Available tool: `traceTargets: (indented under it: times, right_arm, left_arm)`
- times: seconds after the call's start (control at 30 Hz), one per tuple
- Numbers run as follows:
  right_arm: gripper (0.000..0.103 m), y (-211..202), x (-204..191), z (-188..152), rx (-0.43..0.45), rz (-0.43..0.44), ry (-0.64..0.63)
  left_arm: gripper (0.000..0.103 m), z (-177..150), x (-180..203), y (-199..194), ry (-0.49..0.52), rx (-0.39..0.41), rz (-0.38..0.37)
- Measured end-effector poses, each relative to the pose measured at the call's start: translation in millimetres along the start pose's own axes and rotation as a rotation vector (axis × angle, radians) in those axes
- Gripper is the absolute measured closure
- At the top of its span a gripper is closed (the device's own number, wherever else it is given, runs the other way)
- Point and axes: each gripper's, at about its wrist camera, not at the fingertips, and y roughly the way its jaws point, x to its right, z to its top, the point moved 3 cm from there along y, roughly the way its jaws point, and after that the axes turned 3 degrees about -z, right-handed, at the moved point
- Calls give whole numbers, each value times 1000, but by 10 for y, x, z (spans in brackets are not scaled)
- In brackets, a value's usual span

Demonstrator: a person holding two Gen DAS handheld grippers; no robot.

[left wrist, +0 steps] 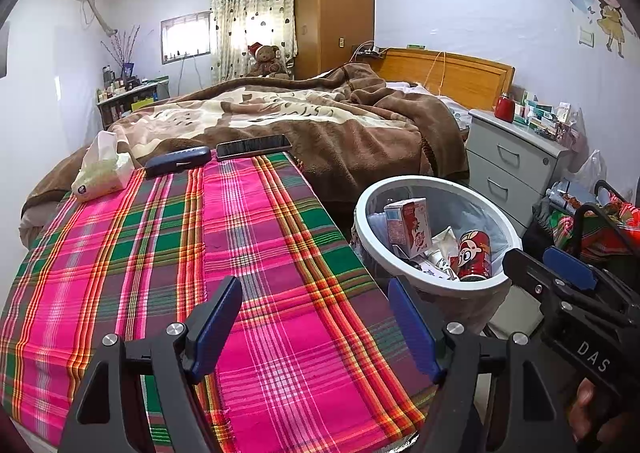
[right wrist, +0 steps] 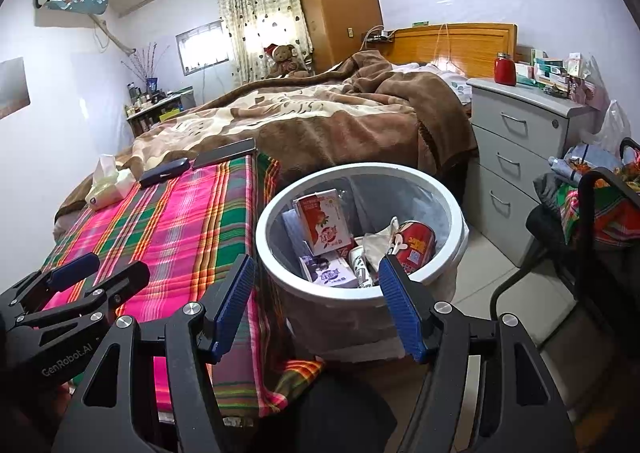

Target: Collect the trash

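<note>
A white-rimmed trash bin (right wrist: 452,209) (left wrist: 362,209) with a clear liner stands on the floor beside the table. Inside lie a red-and-white drink carton (right wrist: 324,227) (left wrist: 408,227), a red can (right wrist: 416,245) (left wrist: 474,253), a small purple carton (right wrist: 332,273) and crumpled paper (right wrist: 378,241). My right gripper (right wrist: 316,307) hovers open over the bin's near rim, nothing between its blue pads. My left gripper (left wrist: 316,327) stands open and empty above the plaid tablecloth (left wrist: 256,253). The right gripper (left wrist: 548,273) also shows at the left wrist view's right edge.
At the table's far end lie a tissue pack (left wrist: 102,173), a dark glasses case (left wrist: 178,161) and a phone (left wrist: 254,147). Behind is a bed with a brown blanket (left wrist: 320,117). A grey drawer unit (right wrist: 520,149) and a black chair with clothes (right wrist: 592,213) stand right of the bin.
</note>
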Motion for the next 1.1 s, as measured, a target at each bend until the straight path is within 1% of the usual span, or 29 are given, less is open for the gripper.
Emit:
traceTargets:
  times: [1.1]
  right_arm:
    - [37, -15, -41, -37, -4, 3, 3]
  left_arm:
    - [28, -60, 37, -15, 1, -11, -16]
